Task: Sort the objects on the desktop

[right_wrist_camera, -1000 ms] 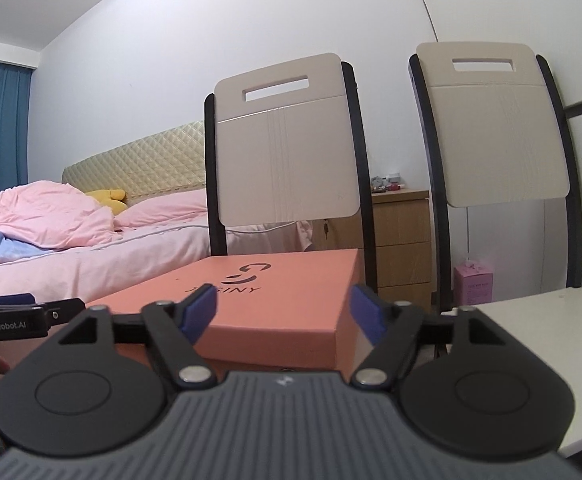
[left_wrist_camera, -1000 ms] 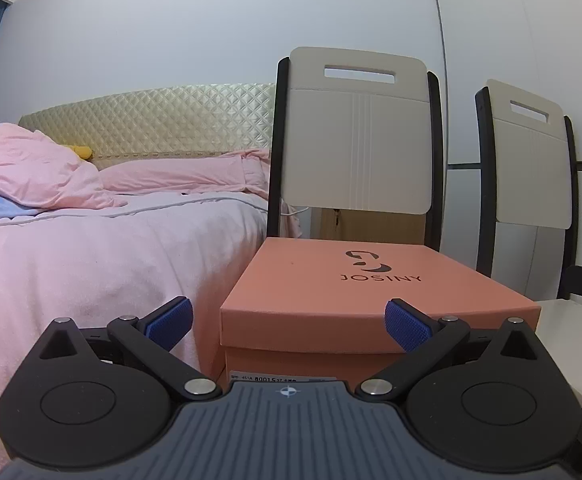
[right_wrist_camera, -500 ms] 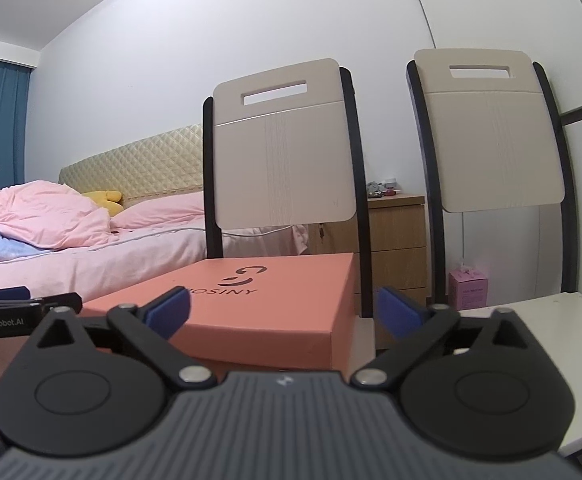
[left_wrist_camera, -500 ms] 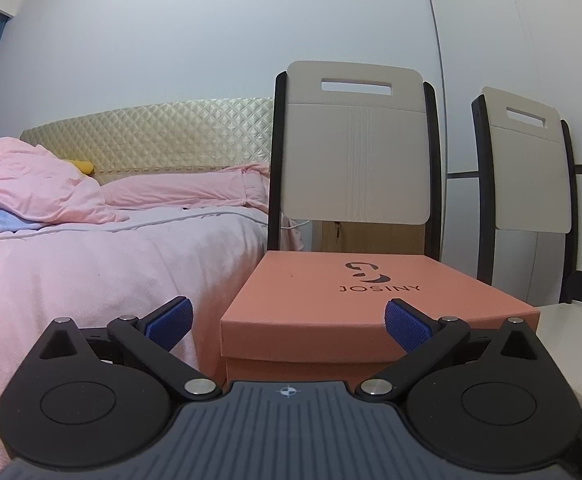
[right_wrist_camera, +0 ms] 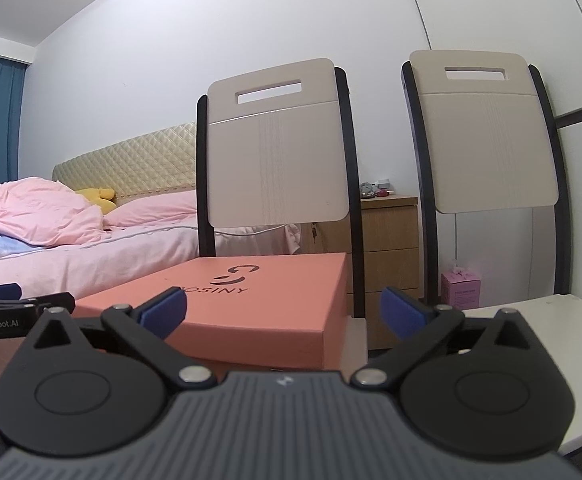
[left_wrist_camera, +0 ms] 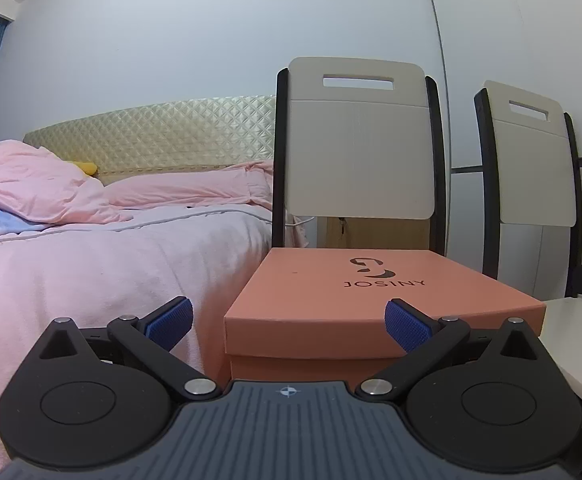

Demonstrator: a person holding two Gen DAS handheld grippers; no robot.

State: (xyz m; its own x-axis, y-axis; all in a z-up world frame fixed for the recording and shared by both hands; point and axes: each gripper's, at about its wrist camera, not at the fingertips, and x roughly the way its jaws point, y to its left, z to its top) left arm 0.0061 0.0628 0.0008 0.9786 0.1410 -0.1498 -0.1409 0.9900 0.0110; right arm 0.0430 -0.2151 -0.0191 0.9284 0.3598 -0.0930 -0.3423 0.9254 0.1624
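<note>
My left gripper (left_wrist_camera: 289, 322): blue-padded fingers spread wide, gripping nothing.
My right gripper (right_wrist_camera: 283, 312): blue pads just as far apart, nothing between them.
Salmon-pink lidded cardboard box marked JOSINY (left_wrist_camera: 371, 300): straight ahead of my left gripper, just beyond its fingertips; from my right gripper it sits ahead and leftward (right_wrist_camera: 251, 300).
Box's support: the seat of a cream chair with a black frame (left_wrist_camera: 361, 148), lid closed.
Second matching cream chair (right_wrist_camera: 487, 132): right of the box.
Pink-covered bed (left_wrist_camera: 91, 248): left of the box.
Wooden nightstand (right_wrist_camera: 387, 248): behind the chairs.
</note>
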